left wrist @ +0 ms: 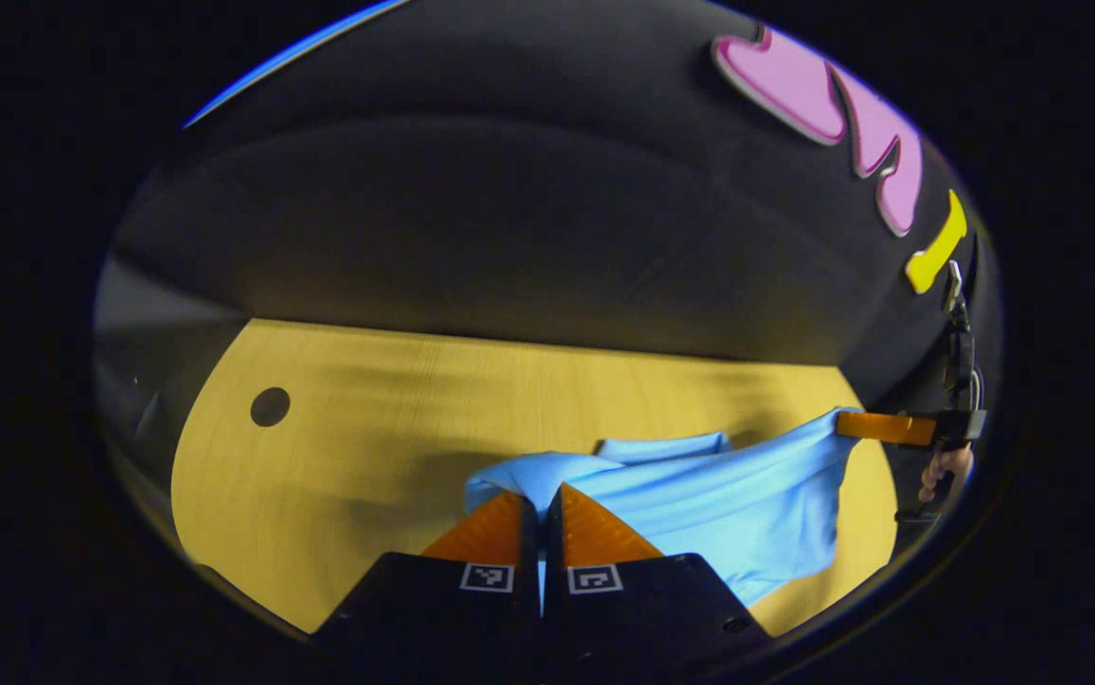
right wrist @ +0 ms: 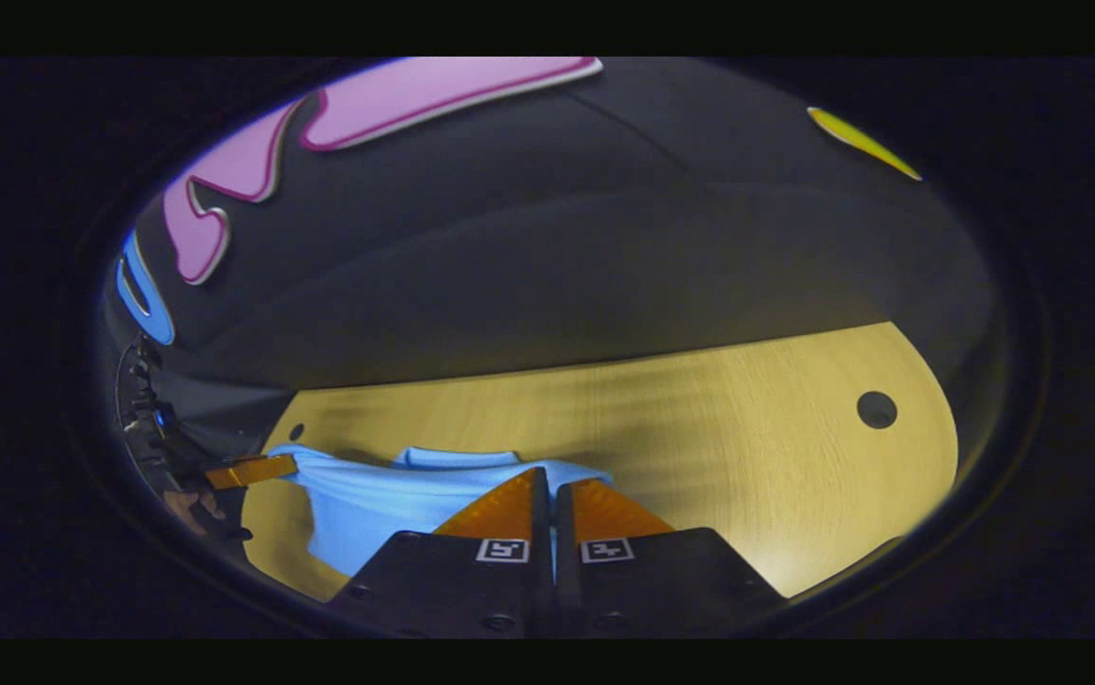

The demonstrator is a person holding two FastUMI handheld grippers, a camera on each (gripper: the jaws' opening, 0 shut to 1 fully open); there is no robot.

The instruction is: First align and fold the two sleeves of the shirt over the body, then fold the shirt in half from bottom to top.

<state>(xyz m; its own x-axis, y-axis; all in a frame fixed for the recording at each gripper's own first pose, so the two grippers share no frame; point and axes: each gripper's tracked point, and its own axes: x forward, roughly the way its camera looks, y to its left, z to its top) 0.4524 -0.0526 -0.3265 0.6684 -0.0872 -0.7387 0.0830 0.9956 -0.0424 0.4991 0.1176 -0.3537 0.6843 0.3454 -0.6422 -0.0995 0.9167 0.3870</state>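
A light blue shirt hangs lifted over the yellow wooden table, stretched between both grippers. My left gripper is shut on one corner of the cloth, which runs between its fingers. Farther right in the left gripper view, the right gripper pinches the other corner. In the right gripper view, my right gripper is shut on the shirt, and the left gripper holds the far corner at the left. The collar shows beyond the fingers.
The table has a round cable hole on one side, also seen as a hole in the right gripper view. The black booth wall stands behind. A hand holds the right gripper at the edge.
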